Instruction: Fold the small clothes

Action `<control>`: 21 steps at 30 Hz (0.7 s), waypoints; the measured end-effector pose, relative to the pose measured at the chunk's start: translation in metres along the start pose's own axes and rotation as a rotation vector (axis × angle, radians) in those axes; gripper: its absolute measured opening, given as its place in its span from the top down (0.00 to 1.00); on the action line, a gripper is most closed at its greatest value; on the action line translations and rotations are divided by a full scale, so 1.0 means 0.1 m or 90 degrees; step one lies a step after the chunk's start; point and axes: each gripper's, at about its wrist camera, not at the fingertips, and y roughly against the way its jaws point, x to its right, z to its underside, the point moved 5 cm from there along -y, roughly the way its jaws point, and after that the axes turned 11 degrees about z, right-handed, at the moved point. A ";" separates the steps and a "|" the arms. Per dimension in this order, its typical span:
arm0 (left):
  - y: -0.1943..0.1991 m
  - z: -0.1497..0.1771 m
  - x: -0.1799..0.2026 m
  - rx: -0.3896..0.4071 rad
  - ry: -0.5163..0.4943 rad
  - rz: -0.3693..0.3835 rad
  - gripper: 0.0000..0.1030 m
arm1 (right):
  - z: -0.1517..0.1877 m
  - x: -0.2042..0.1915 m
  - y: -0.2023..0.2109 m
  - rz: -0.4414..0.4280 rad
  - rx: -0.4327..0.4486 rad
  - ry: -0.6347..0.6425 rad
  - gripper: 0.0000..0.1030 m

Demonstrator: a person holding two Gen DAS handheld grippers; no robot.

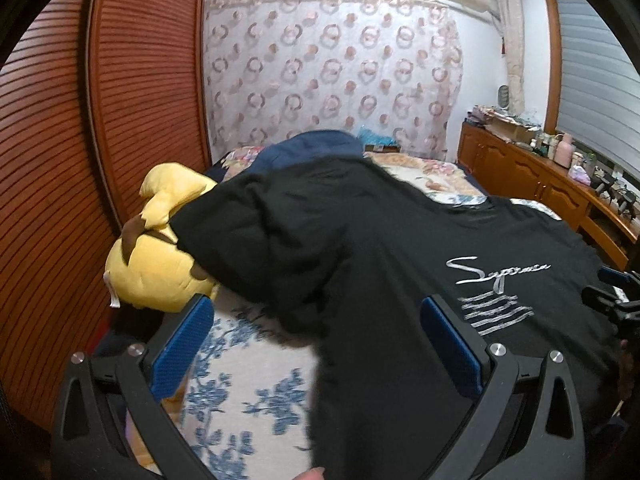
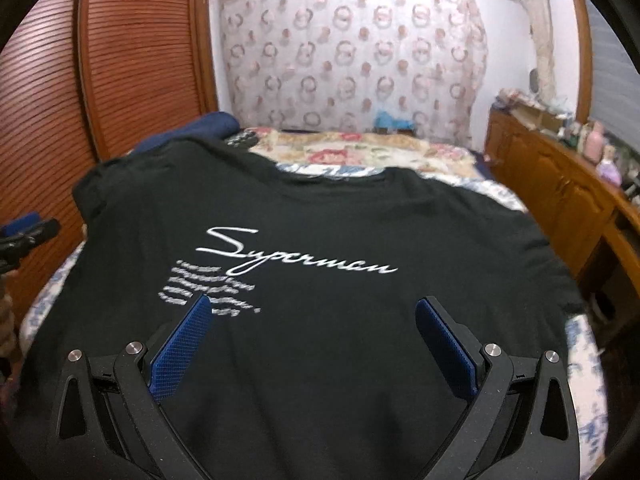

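So far nothing is folded: the black shirt (image 2: 320, 248) lies print-up, spread across the bed (image 1: 256, 360), its left sleeve draped over a yellow plush (image 1: 156, 272). Both the left tongs (image 1: 316, 344) and right tongs (image 2: 314, 340) gape wide and empty above it. Every fold seemingly remains.

A louvred wooden wardrobe (image 1: 132, 92), a patterned curtain (image 2: 352, 56), a cluttered wooden sideboard (image 1: 536, 176), and perhaps a shuttered window (image 1: 596, 80).

A floral-covered bed (image 2: 576, 364) bears a black T-shirt (image 2: 320, 248) and yellow plush (image 1: 160, 264).
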 end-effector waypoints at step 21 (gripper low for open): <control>-0.35 -0.24 -0.93 -0.046 0.050 0.015 0.49 | -0.14 -0.72 -0.40 -0.127 -0.041 0.091 0.20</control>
